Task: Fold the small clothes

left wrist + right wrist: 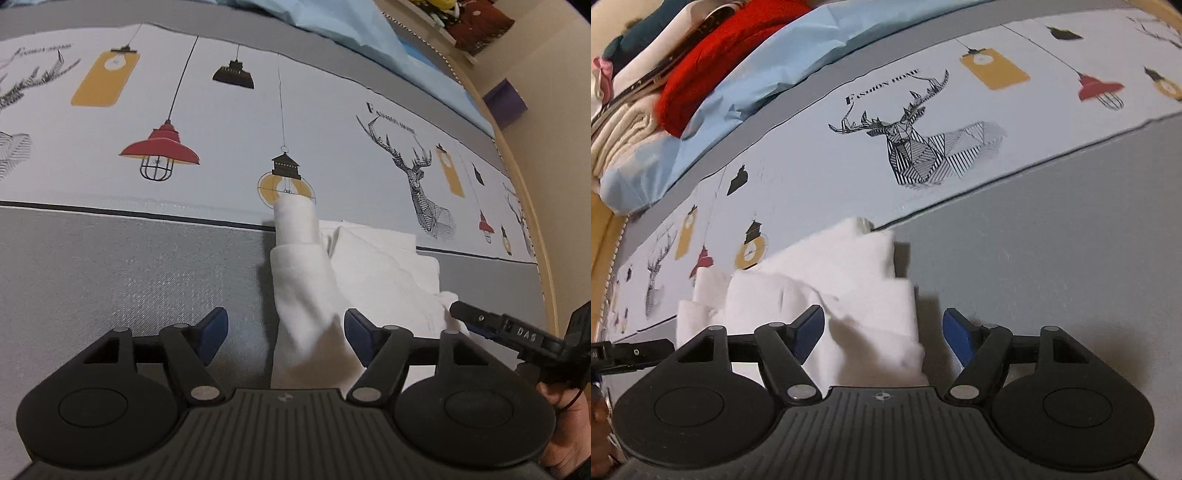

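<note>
A small white garment [369, 266] lies on the printed bed cover [221, 122], partly folded, with one white sleeve [299, 266] running toward the left wrist camera. My left gripper [286, 332] is open, its blue pads either side of the sleeve's near end. In the right wrist view the same white garment [857, 280] lies bunched in layers, and my right gripper [882, 334] is open over its near edge. The right gripper also shows in the left wrist view [480, 321] at the garment's right edge. The left gripper's tip shows in the right wrist view [631, 354].
The cover has a white band with lamp and deer prints [916, 147] and a grey band [110, 277]. A light blue sheet [746, 85] lies behind, with a red garment [727, 62] and folded cream cloth [624, 136] piled on it. A purple box [506, 103] stands beyond the bed.
</note>
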`<action>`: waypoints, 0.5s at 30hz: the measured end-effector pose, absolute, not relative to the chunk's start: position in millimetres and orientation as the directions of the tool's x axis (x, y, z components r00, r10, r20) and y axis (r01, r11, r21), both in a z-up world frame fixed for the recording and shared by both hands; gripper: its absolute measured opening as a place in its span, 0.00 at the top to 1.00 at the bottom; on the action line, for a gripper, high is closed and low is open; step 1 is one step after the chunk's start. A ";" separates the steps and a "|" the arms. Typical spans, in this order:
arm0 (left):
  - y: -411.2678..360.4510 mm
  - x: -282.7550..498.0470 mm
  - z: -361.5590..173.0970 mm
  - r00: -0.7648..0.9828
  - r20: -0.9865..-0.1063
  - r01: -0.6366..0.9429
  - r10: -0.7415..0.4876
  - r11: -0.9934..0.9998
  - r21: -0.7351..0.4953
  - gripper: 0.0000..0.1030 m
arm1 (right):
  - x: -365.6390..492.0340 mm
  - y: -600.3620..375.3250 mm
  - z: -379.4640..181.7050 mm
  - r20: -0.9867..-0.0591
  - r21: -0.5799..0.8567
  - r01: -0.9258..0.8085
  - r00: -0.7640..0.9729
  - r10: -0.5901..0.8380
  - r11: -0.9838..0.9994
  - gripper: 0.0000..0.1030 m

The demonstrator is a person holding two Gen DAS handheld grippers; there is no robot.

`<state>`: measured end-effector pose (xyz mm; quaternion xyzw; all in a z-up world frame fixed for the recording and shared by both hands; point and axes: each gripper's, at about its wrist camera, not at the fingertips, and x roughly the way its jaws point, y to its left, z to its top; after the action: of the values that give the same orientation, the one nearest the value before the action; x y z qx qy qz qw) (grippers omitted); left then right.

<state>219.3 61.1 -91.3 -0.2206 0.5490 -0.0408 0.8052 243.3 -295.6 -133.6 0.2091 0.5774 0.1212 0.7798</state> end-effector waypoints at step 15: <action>42.1 240.6 -93.3 0.475 -0.820 -0.053 -0.320 0.920 -0.389 0.92 | 236.8 -315.4 -91.9 -0.684 0.563 0.001 0.561 0.465 0.827 0.97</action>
<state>240.6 42.1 -93.3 -0.1840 0.5063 -0.0794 0.8387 236.8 -315.4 -91.9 0.2603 0.4476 0.1377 0.8444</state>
